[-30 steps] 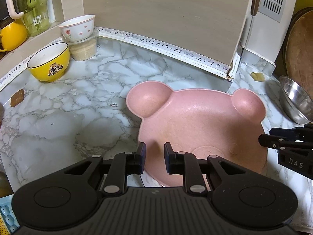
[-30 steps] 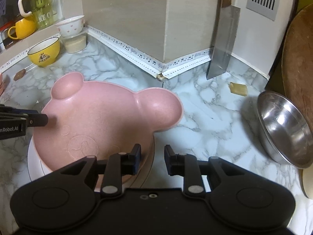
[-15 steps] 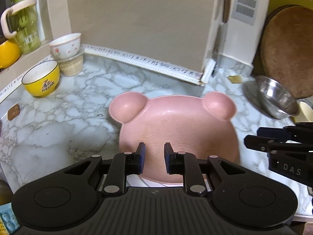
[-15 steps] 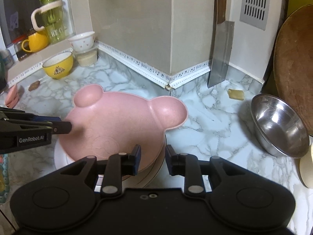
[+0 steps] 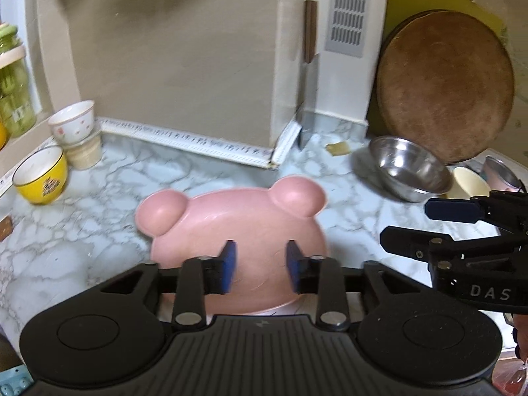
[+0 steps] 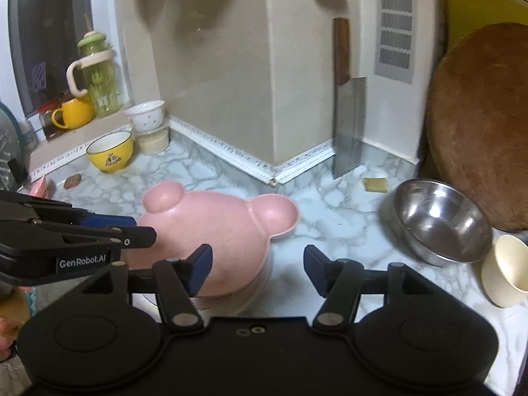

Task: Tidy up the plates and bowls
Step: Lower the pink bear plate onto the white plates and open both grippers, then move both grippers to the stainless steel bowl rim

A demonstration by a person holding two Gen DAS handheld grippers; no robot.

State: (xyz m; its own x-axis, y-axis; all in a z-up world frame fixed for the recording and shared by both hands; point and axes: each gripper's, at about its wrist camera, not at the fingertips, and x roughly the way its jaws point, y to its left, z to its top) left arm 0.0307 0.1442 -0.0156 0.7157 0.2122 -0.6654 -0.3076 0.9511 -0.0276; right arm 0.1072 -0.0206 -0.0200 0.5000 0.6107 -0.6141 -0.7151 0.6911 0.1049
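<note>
The pink bear plate (image 5: pixel 237 231) is seen resting on a white plate (image 6: pixel 260 283), left of the steel bowl (image 6: pixel 439 221). Both the left gripper (image 5: pixel 260 270) and right gripper (image 6: pixel 257 267) are held spread, gripping nothing.

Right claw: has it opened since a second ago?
Yes. The right claw, shut earlier, now gapes wide above the marble counter beside the pink bear-shaped plate.

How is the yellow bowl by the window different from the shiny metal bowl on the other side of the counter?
The yellow bowl is bright yellow with a picture on its side and white inside; the metal bowl is plain bare steel. The yellow bowl looks smaller and stands upright, while the metal bowl is wider and tips toward the camera, beside the round wooden board. Both are empty, open side up, on the marble counter.
</note>
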